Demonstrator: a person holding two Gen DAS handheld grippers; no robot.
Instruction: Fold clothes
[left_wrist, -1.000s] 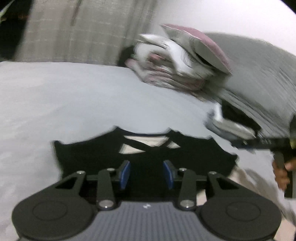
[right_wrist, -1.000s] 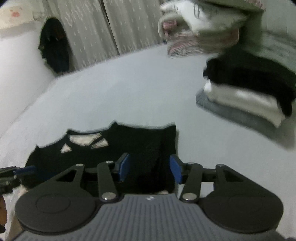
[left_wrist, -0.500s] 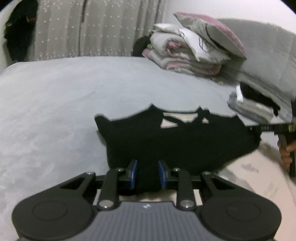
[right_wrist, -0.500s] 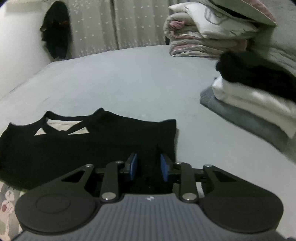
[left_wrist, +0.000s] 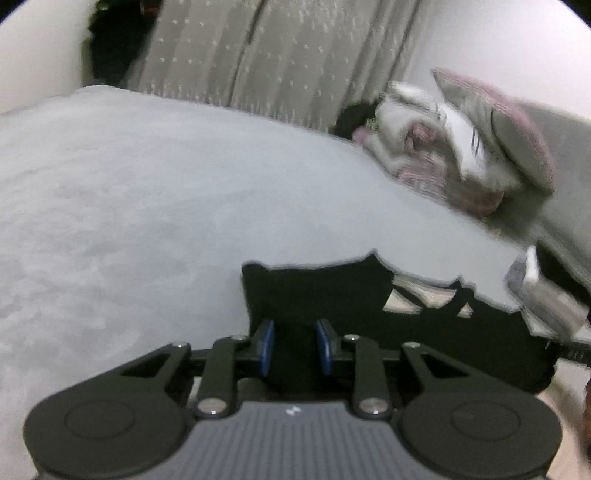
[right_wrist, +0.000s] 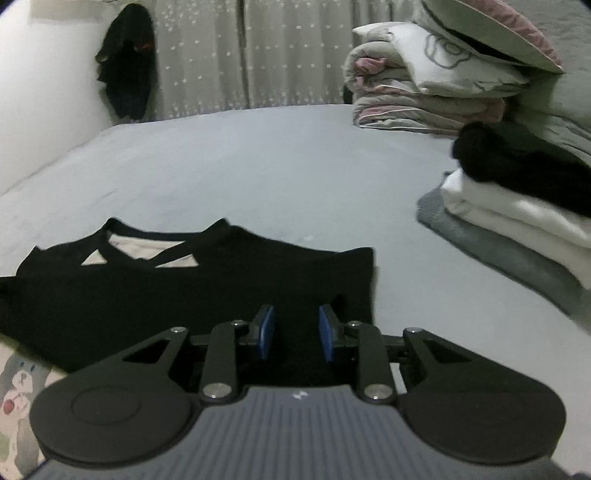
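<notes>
The black top (right_wrist: 192, 280) is showing as soft matt cloth, lying on a bed cover (right_wrist: 266, 166) that is looking like smooth, faintly napped grey fabric. Far right, the folded quilts (right_wrist: 424, 92) are appearing puffy and cottony. The right gripper (right_wrist: 292, 338) is presenting matt black plastic with blue rubbery pads (right_wrist: 266, 332) and shiny metal screws.

I see a grey bedspread (right_wrist: 280, 162) covering the bed. Dotted grey curtains (right_wrist: 236, 55) hang behind it, beside a white wall (right_wrist: 44, 92). Folded quilts (right_wrist: 424, 99) sit at the far right. Lighting is dim.
</notes>
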